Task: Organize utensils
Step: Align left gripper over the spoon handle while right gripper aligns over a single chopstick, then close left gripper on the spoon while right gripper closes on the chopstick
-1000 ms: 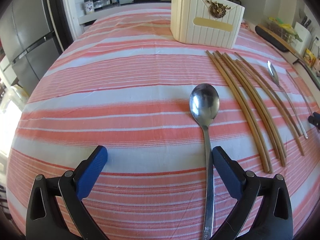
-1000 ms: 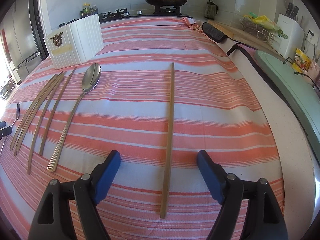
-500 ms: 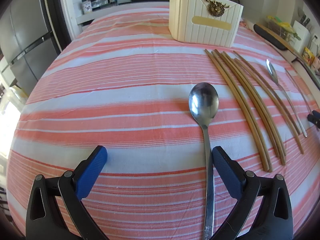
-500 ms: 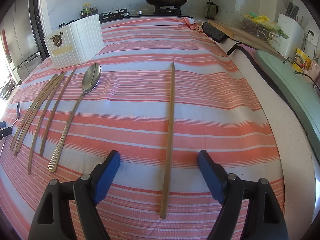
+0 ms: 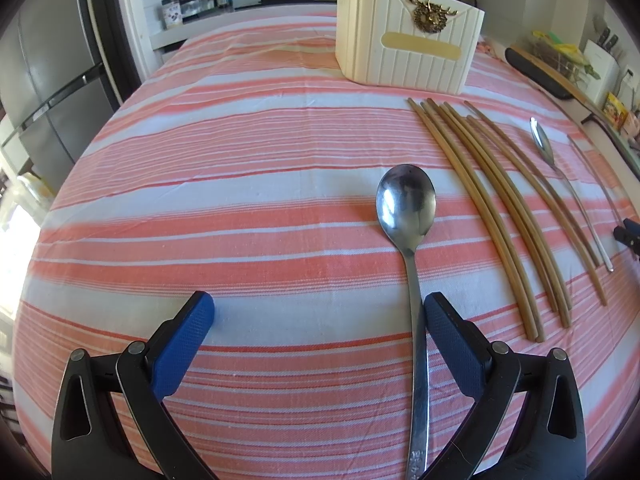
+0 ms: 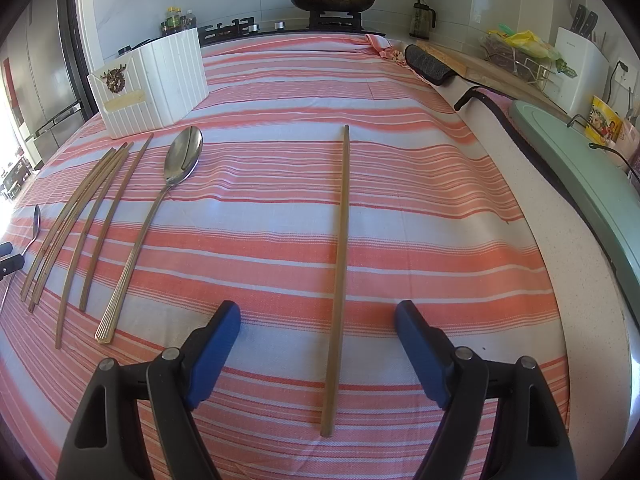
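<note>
The lone chopstick (image 6: 338, 272) is straddled lengthwise by the right gripper's (image 6: 318, 326) spread, empty fingers, seemingly untouched.

**Coral stripes, cream box, blue pads**

I am looking at a tablecloth (image 5: 240, 184) striped in coral-pink and white. The ribbed utensil holder (image 5: 408, 44) is showing cream with a gold emblem. The chopsticks (image 5: 492, 216) are reading tan-brown, the spoon (image 5: 406, 208) shiny silver. Both grippers' pads (image 6: 216, 344) are showing blue on black frames.
</note>
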The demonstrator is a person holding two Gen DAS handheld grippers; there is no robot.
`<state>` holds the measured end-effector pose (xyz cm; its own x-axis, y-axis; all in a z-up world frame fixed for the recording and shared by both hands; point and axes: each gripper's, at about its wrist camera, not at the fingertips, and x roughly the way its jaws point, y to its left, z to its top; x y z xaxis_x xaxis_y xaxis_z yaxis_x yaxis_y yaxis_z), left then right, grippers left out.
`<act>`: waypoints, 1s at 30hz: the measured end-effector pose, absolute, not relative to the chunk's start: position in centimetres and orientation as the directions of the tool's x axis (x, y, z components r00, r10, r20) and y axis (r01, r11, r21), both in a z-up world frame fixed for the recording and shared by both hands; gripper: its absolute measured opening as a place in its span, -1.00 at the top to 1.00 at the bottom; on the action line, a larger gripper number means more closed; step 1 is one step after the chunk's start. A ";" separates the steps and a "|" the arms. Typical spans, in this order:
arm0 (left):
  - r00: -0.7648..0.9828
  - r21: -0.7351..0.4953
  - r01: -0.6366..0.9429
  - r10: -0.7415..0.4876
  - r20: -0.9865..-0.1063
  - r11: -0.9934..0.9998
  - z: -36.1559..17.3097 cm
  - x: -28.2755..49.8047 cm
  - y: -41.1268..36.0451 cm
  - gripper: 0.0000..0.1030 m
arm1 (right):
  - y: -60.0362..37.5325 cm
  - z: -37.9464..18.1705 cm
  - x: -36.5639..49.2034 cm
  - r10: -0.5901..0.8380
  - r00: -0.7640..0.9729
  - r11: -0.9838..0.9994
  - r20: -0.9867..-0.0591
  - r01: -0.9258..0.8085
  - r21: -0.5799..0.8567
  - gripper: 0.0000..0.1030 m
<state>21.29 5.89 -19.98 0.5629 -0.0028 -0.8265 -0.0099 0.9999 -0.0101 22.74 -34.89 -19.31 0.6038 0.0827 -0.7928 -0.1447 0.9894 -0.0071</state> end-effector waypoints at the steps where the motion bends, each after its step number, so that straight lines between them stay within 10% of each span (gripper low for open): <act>1: 0.559 -0.014 -0.002 -0.011 -0.829 1.000 -20.0 21.3 5.9 -0.99 | -34.9 -19.3 22.7 0.083 0.604 0.989 -0.793 -0.145 -0.007 -0.59; 12: 0.494 -0.038 0.081 -0.074 -0.866 0.996 -19.4 21.2 4.5 -0.98 | -35.1 -18.5 22.6 0.117 0.467 0.973 -0.877 -0.229 0.008 -0.62; 24: 0.480 -0.003 0.095 -0.049 -0.876 0.996 -19.4 25.4 1.6 -0.56 | -35.7 -18.4 30.7 0.140 0.388 0.977 -0.911 -0.203 0.063 -0.60; 27: 0.495 -0.009 0.112 -0.063 -0.867 0.994 -19.2 26.4 1.4 -0.14 | -34.1 -18.8 34.6 0.074 0.412 0.979 -0.908 -0.202 -0.012 -0.56; 29: 0.505 -0.014 0.122 -0.074 -0.860 0.992 -18.9 27.0 1.4 0.30 | -33.7 -18.5 36.8 0.047 0.451 0.985 -0.891 -0.170 -0.034 0.04; 30: 0.505 -0.025 0.124 -0.085 -0.859 0.992 -18.9 27.3 1.6 0.30 | -33.8 -18.3 37.8 0.048 0.452 0.989 -0.891 -0.149 -0.021 0.91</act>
